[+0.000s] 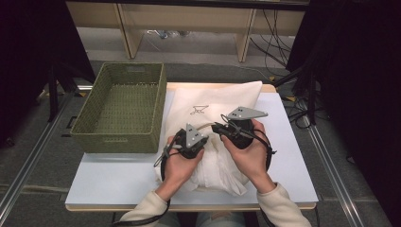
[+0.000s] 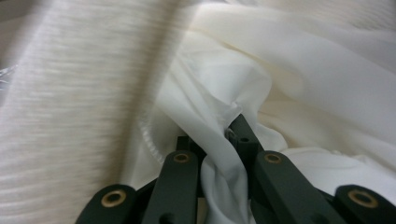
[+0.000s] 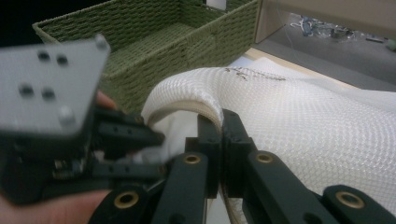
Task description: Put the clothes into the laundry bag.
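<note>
A white mesh bag (image 1: 213, 101) with a small printed logo lies across the middle of the table, its mouth toward the person. A soft white garment (image 1: 217, 172) spills from that mouth. My left gripper (image 1: 188, 147) points down into the folds; its jaws are shut on a bunched fold of the white garment (image 2: 224, 93), which runs between the fingertips of my left gripper (image 2: 217, 135). My right gripper (image 3: 220, 121) is shut on the bag's padded rim (image 3: 187, 100) and holds it lifted. The mesh bag (image 3: 299, 107) stretches away behind it. In the high view my right gripper (image 1: 216, 126) points left.
A green woven basket (image 1: 118, 138) with nothing in it stands at the table's left, close beside the bag. The pale table top (image 1: 118, 182) lies bare in front of it. Wooden furniture legs and cables stand on the floor beyond.
</note>
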The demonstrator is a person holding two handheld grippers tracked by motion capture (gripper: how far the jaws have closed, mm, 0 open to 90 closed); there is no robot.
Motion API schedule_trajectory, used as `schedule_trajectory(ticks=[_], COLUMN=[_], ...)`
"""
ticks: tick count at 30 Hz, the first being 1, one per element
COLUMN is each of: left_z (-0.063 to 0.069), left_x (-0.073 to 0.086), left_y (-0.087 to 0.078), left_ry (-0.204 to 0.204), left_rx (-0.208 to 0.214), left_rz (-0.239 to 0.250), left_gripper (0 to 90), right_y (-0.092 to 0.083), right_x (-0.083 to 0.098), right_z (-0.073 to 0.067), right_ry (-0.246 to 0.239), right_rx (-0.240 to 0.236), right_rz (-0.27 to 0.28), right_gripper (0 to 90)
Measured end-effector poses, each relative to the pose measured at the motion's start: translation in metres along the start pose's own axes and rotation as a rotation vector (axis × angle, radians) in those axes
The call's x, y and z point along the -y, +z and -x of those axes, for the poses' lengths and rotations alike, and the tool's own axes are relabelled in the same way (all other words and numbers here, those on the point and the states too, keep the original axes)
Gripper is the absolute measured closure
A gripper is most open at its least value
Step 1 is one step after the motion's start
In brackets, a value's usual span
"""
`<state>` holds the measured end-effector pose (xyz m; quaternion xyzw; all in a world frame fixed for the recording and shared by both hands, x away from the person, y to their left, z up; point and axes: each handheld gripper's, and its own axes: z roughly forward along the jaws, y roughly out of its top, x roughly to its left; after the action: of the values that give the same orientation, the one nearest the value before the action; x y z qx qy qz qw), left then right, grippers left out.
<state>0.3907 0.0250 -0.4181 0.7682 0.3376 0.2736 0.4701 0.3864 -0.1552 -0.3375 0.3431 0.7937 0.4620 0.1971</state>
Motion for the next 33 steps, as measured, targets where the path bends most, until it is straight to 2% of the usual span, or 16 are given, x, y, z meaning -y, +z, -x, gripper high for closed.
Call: schedule_trajectory(ticks=[2, 5, 7, 8, 10, 11, 14, 15, 17, 22, 26, 27, 28, 31, 32, 33], left_z=[-0.001, 0.004, 0.005, 0.008, 0.009, 0.009, 0.009, 0.008, 0.012, 0.009, 0.003, 0.001, 0.0, -0.003, -0.007, -0.007], left_x=[0.002, 0.013, 0.021, 0.025, 0.023, 0.022, 0.018, 0.016, 0.015, 0.013, 0.015, 0.016, 0.018, 0.028, 0.033, 0.036], left_y=[0.001, 0.016, 0.026, 0.029, 0.027, 0.026, 0.019, 0.014, 0.003, -0.032, -0.057, -0.061, -0.064, -0.062, -0.058, -0.056], left_ry=[0.014, 0.023, 0.057, 0.036, 0.064, 0.062, 0.022, 0.037, 0.004, 0.008, -0.027, -0.024, -0.028, -0.024, 0.016, 0.014], left_rx=[-0.012, 0.0, -0.004, 0.004, 0.004, 0.016, 0.052, 0.056, 0.088, 0.129, 0.147, 0.144, 0.14, 0.13, 0.113, 0.111], left_rz=[-0.012, -0.064, -0.11, -0.106, -0.113, -0.11, -0.081, -0.08, -0.052, -0.024, -0.007, -0.008, -0.018, -0.061, -0.092, -0.119], left_gripper=[81.3, 78.6, 75.4, 74.0, 70.5, 67.7, 55.4, 51.1, 45.6, 39.1, 35.3, 33.6, 32.6, 30.0, 29.5, 28.9], right_y=[0.001, 0.008, 0.012, 0.012, 0.012, 0.012, 0.013, 0.011, 0.011, 0.01, 0.01, 0.01, 0.01, 0.01, 0.011, 0.011], right_x=[0.001, 0.005, 0.008, 0.009, 0.01, 0.01, 0.01, 0.01, 0.01, 0.009, 0.009, 0.009, 0.009, 0.009, 0.009, 0.009], right_z=[0.0, 0.004, 0.007, 0.008, 0.01, 0.011, 0.012, 0.012, 0.012, 0.011, 0.011, 0.011, 0.011, 0.011, 0.01, 0.01], right_ry=[0.016, 0.037, 0.048, 0.041, 0.046, 0.053, 0.063, 0.049, 0.048, 0.045, 0.056, 0.044, 0.056, 0.046, 0.054, 0.053], right_rx=[0.005, 0.001, 0.0, 0.018, 0.02, 0.005, 0.001, 0.02, 0.017, 0.022, 0.02, 0.021, 0.02, 0.023, 0.015, 0.015], right_rz=[-0.01, -0.043, -0.062, -0.066, -0.071, -0.069, -0.064, -0.07, -0.07, -0.064, -0.068, -0.066, -0.068, -0.067, -0.069, -0.07], right_gripper=[88.8, 88.8, 88.8, 88.7, 88.7, 88.7, 88.6, 88.7, 88.7, 88.6, 88.6, 88.6, 88.7, 88.7, 88.6, 88.6])
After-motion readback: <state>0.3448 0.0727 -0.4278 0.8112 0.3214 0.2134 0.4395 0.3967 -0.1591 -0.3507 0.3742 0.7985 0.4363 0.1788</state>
